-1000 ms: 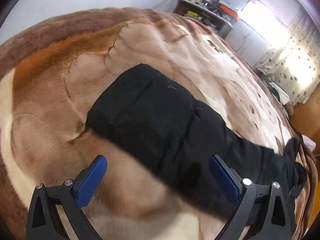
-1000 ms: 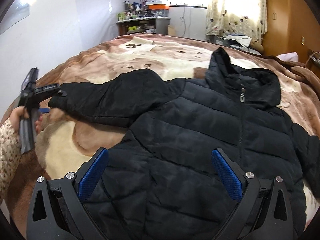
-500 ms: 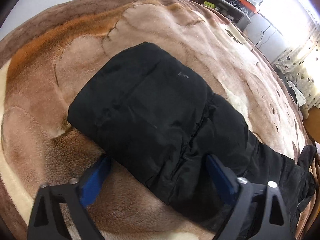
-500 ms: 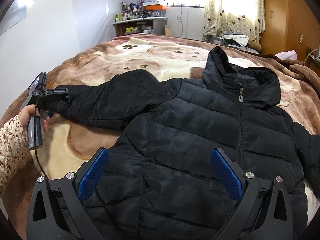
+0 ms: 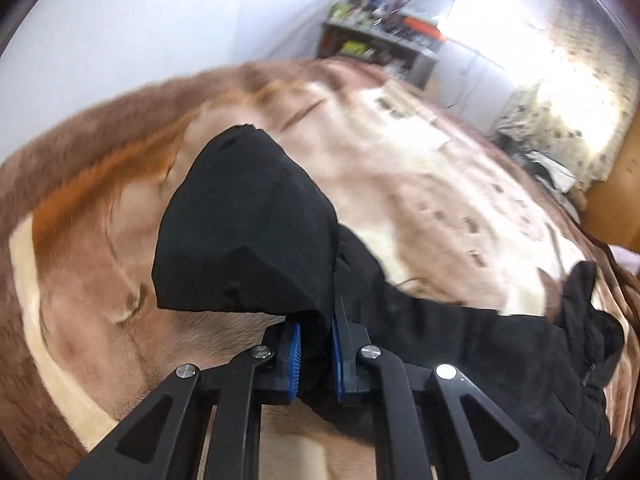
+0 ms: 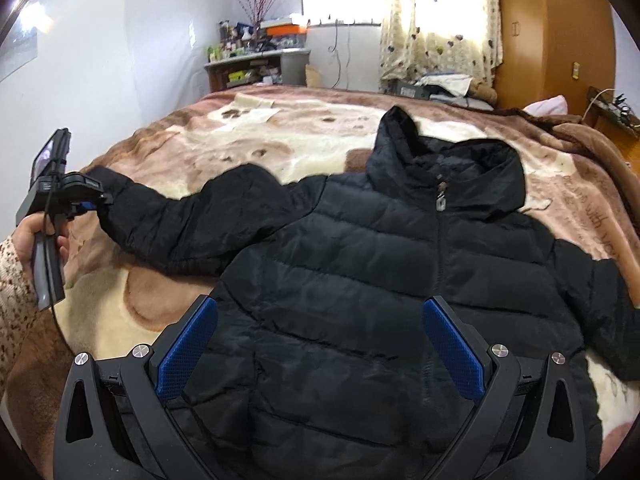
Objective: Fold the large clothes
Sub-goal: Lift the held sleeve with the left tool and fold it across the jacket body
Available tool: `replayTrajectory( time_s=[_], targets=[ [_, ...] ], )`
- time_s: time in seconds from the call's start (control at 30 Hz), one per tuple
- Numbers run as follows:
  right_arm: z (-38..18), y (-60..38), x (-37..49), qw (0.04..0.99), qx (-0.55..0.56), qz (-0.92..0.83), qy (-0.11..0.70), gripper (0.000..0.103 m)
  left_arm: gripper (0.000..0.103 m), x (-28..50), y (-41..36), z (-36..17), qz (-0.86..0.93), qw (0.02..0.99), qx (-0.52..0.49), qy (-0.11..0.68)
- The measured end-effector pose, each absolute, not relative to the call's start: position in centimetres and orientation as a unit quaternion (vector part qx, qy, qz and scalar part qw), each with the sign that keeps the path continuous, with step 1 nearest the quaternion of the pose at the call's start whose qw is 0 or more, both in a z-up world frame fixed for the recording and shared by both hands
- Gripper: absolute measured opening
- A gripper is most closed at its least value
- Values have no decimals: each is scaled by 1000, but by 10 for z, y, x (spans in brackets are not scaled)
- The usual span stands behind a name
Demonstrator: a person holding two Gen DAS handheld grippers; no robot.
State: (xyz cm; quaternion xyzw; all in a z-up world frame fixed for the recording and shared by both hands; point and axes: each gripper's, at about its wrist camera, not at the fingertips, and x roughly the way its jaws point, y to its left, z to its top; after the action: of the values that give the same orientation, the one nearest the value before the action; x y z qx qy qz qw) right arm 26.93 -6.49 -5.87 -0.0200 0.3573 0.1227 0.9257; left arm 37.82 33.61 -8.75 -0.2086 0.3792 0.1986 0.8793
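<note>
**Left fingers closing on the cuff end of a black puffer jacket's sleeve; right fingers wide above the jacket body.**

The left gripper is closing, its blue ribbed pads pinching a fold of the sleeve, whose cuff end bunches and droops just beyond the fingertips, lifted off the bed. In judgement, the fold goes best if the pinch stays deep in the padded cloth and the sleeve is carried in an arc across the chest rather than dragged. The right gripper stands wide and empty over the jacket, well placed to pin the shoulder. The shell is smooth, quilted in horizontal channels, slippery and springy, with a hood and centre zip. Beyond lies the plush blanket covering the bed, deep-piled in brown and cream.
</note>
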Motion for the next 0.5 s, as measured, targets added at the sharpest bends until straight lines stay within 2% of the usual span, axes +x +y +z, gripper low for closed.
replayTrajectory(
  time_s=[0.27, 0.5],
  targets=[
    [-35, -93, 263, 940, -8, 100, 326, 102, 13, 384, 260, -26, 108, 917, -150, 353],
    [-23, -130, 257, 952, 1, 57, 302, 102, 13, 396, 159, 16, -6, 934, -78, 349]
  ],
)
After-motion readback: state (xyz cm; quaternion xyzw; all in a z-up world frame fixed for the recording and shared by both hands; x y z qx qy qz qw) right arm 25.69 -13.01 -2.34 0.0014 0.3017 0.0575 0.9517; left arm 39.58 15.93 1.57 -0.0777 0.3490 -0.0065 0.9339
